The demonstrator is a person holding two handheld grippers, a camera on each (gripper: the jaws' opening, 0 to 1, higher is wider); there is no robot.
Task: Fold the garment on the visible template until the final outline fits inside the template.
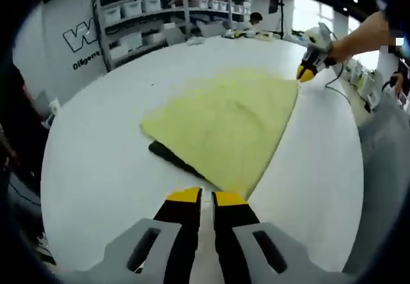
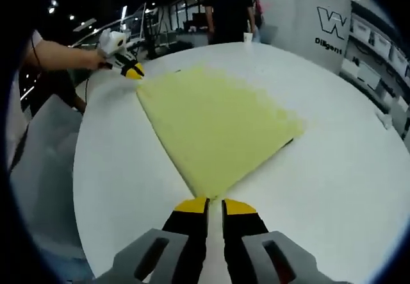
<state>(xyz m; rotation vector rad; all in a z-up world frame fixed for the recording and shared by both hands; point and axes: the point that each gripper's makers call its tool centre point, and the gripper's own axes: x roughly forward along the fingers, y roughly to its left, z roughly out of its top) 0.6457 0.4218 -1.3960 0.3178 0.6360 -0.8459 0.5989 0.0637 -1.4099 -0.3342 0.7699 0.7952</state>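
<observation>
Left gripper view: left gripper [image 1: 205, 197], jaws nearly closed, at the yellow garment's [image 1: 225, 127] near corner, right gripper [image 1: 306, 72] at the far one, grip itself too hidden to tell (black template [image 1: 172, 156] peeking out at left). Right gripper view: same narrow gap at the cloth corner. Best lifted together, edge kept taut, laid down square over the template on the white table [image 1: 96, 168].

Ahead of the yellow-tipped, black-and-grey left gripper [image 1: 206, 197] lies a plain pale-yellow garment [image 1: 227, 124] on a white table [image 1: 96, 168]. A black template [image 1: 174, 158] edge peeks from under the cloth just beyond those tips. The right gripper [image 2: 215, 202] shows the same yellow tips.
</observation>
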